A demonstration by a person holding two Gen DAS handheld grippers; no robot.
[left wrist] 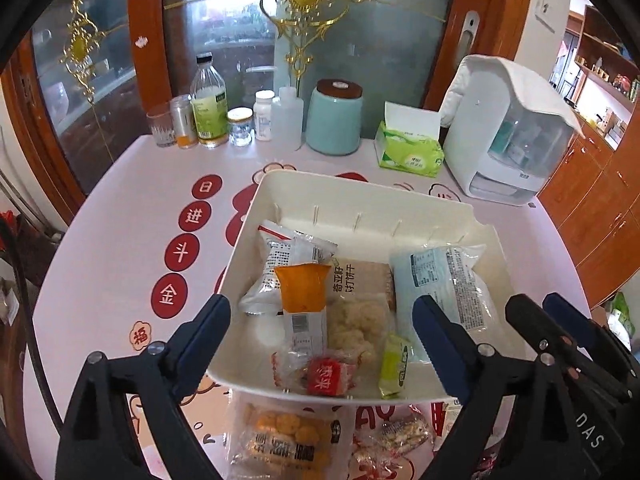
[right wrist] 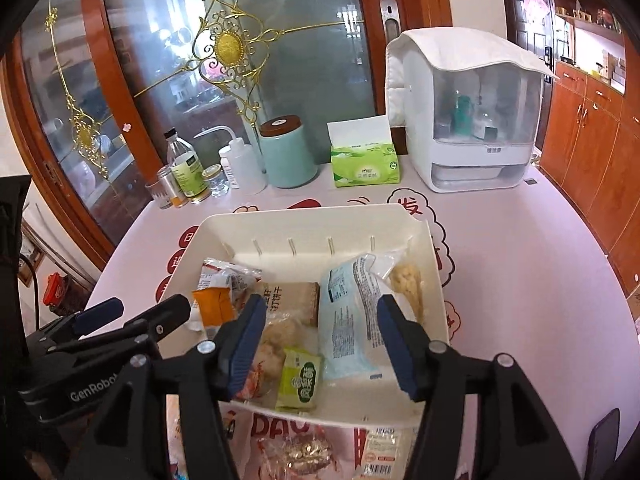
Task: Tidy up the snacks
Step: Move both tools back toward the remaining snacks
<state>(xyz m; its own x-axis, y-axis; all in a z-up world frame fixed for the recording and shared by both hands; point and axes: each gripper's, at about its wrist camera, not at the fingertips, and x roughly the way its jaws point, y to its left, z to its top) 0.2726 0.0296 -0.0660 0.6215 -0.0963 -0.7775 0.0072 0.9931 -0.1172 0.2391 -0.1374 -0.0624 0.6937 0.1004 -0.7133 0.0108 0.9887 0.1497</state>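
Observation:
A cream plastic bin [left wrist: 280, 184] [right wrist: 320, 216] stands on the pink table and holds several snacks. Among them are an orange-topped packet [left wrist: 302, 300], a pale blue packet [left wrist: 440, 280] [right wrist: 352, 312], a brown biscuit pack [left wrist: 360, 280], a red candy [left wrist: 328, 376] and a small green packet [left wrist: 394, 364] [right wrist: 298, 380]. My left gripper [left wrist: 320, 344] hovers over the bin's near half, open, with nothing pinched. My right gripper [right wrist: 322, 344] hangs open beside it, over the blue and green packets. More packets [left wrist: 280, 440] [right wrist: 304, 456] lie on the table in front of the bin.
Along the table's back edge stand bottles and jars [left wrist: 208, 100], a teal canister [left wrist: 334, 120], a green tissue box [left wrist: 410, 148] and a white cloth-covered appliance [left wrist: 508, 132]. Glass doors rise behind them. Wooden cabinets [right wrist: 588, 152] are at the right.

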